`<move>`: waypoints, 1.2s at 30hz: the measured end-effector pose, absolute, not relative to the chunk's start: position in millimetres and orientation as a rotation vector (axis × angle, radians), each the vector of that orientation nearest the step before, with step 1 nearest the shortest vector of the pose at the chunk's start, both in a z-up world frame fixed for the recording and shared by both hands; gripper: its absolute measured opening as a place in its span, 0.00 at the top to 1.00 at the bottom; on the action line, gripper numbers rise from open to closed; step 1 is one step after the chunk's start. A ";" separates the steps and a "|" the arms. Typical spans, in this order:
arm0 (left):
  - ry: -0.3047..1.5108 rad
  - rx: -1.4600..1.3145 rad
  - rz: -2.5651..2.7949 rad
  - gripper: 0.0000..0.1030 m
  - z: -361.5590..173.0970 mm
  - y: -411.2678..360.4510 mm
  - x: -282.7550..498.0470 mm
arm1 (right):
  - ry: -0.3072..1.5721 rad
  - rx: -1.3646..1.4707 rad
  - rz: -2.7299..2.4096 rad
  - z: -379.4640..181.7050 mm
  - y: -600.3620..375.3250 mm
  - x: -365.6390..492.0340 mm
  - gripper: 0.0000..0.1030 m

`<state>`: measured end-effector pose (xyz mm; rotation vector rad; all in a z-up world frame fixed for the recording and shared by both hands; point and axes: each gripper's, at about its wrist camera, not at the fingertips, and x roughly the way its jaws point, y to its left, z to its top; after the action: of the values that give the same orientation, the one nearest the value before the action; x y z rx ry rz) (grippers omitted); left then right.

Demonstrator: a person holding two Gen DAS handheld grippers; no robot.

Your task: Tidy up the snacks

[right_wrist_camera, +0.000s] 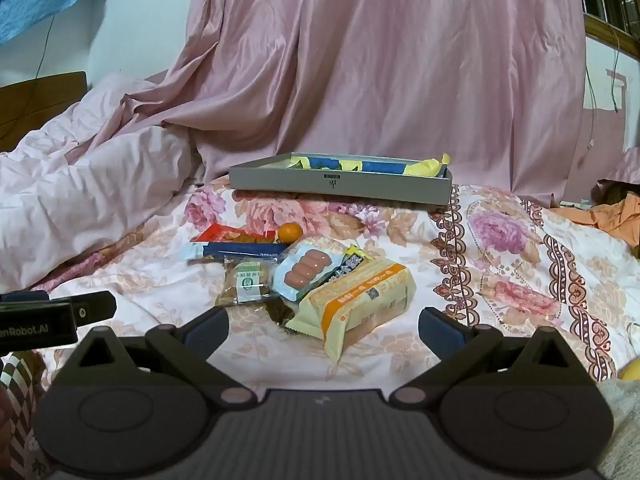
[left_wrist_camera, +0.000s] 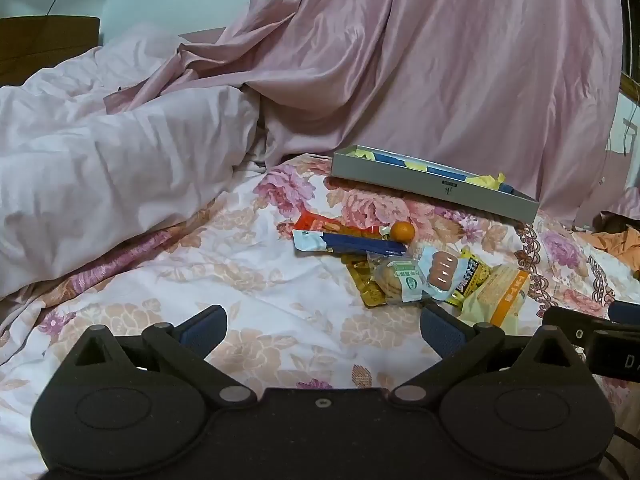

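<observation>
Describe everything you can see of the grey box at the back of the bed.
The grey box is a shallow, rectangular, lidless tray that looks like cardboard, with a small dark mark on its near wall. Inside show blue sections and crumpled yellow paper that sticks up above the rim at the right end. It lies flat on the floral bedsheet, in front of the pink curtain. It sits beyond the pile of snacks, apart from it. Neither gripper touches it.
</observation>
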<state>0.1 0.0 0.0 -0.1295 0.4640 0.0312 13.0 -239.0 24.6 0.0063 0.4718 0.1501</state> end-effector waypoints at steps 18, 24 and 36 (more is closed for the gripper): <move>0.475 -0.121 0.020 0.01 -2.6 -1.0 0.6 | 0.476 0.009 0.150 24.3 -238.7 14.0 0.00; 0.477 -0.116 0.022 0.01 -3.4 -0.8 0.9 | 0.478 0.012 0.150 25.2 -238.1 13.5 0.00; 0.472 -0.115 0.019 0.01 -1.9 -1.4 0.4 | 0.481 0.013 0.151 24.3 -238.6 13.7 0.00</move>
<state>0.4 -1.4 -1.9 -0.1151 0.4723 0.0193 13.7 -238.6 24.3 0.0128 0.4814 0.1506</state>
